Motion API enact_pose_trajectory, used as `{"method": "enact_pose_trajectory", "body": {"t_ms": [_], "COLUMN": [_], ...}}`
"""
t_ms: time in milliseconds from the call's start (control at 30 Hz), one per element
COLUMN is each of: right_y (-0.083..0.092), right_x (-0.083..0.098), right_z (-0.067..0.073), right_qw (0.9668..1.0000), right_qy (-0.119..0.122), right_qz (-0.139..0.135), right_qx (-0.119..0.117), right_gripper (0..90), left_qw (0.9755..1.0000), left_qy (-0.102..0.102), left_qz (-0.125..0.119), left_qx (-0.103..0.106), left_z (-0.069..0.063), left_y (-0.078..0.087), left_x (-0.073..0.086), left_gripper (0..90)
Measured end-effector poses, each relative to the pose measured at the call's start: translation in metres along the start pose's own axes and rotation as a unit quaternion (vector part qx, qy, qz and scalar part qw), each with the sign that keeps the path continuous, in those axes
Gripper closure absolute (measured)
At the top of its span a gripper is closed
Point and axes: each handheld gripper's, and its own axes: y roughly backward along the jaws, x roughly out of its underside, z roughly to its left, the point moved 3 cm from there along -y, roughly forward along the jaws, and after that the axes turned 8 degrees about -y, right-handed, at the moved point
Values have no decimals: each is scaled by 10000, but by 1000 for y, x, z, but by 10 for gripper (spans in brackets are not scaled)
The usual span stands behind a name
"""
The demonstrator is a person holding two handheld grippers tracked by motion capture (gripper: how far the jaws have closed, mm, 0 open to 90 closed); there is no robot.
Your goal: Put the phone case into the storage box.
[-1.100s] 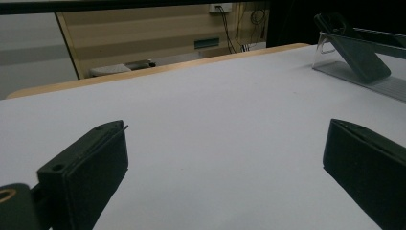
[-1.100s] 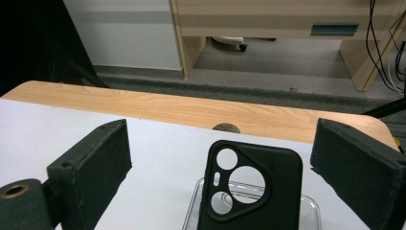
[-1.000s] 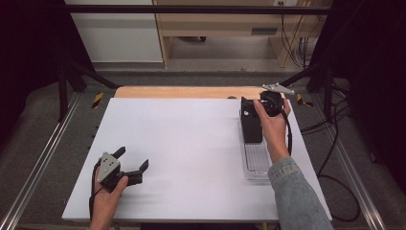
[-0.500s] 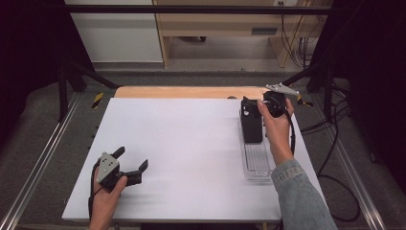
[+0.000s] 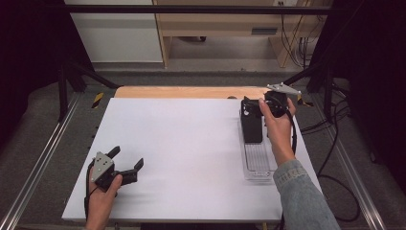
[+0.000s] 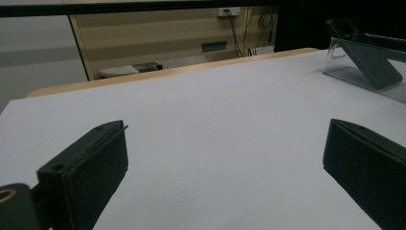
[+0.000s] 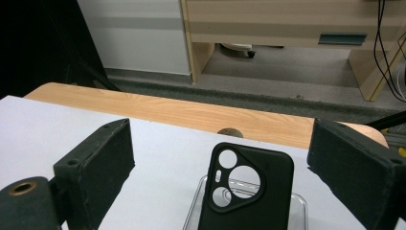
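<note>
The black rubbery phone case (image 7: pixel 246 189) leans in its clear plastic tray (image 5: pixel 258 163), probably for grabbing; right gripper (image 5: pixel 253 109) and left gripper (image 5: pixel 125 165) gape wide, empty.

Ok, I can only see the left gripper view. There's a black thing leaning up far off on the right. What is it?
Observer: A black phone case. The right gripper view shows round camera holes in it.
Operator: What's it leaning on?
Observer: A clear tray, long and narrow, at the right side of the white table.
Operator: Is the other gripper grabbing it?
Observer: No. The right gripper has its jaws wide open, with the case between them and touching neither.
</note>
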Motion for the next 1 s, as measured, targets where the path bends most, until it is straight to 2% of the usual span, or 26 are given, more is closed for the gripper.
{"method": "enact_pose_trajectory", "body": {"t_ms": [533,1000], "right_y": [18,35], "right_x": [-5,-13], "right_z": [-1,-3], "right_qw": [9999,9992], "right_qy": [-6,-109], "right_qz": [-53,-232], "right_qx": [-114,-302], "right_gripper": [80,58], "left_qw": [10000,10000], "left_qy": [33,33], "left_qz": [-12,-44], "left_qx": [-6,25], "left_z": [3,2], "left_y": [5,12], "left_x": [0,-2], "left_gripper": [15,15]}}
